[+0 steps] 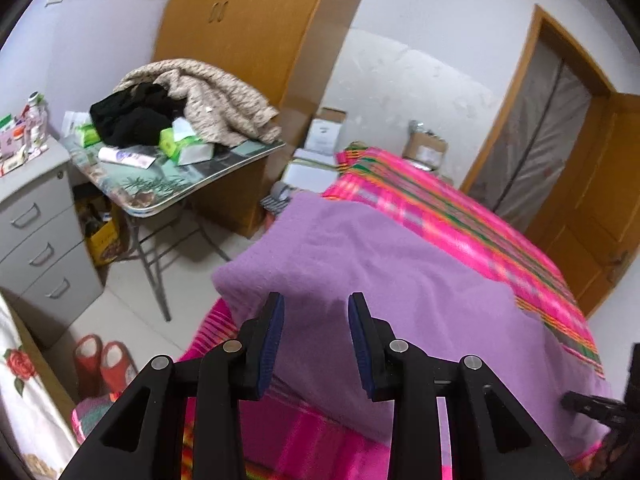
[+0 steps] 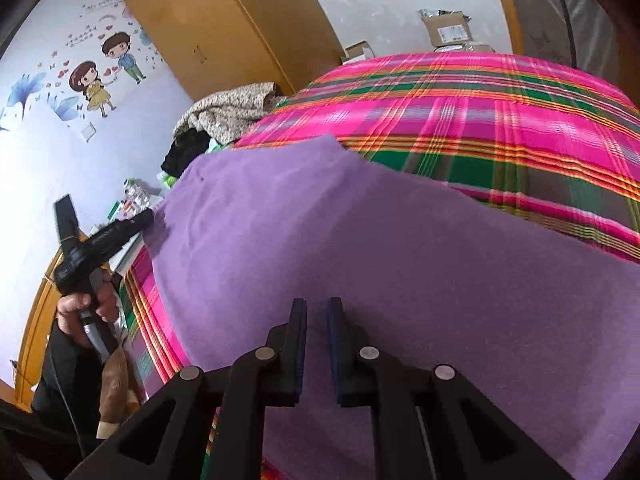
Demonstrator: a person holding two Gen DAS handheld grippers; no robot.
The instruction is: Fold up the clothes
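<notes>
Folding worktop left of bed, piled with beige blanket, black garment, green tissue packs. Grey drawer cabinet beside it. Red slippers on floor. Wooden wardrobe behind. Cartoon wall stickers.

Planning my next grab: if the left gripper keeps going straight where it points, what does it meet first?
Most likely the purple cloth spread on the plaid bed cover; the left gripper is open and aims down onto it. Depth is unclear.

Open plaid bedspread beyond the purple cloth; cluttered folding table just left
</notes>
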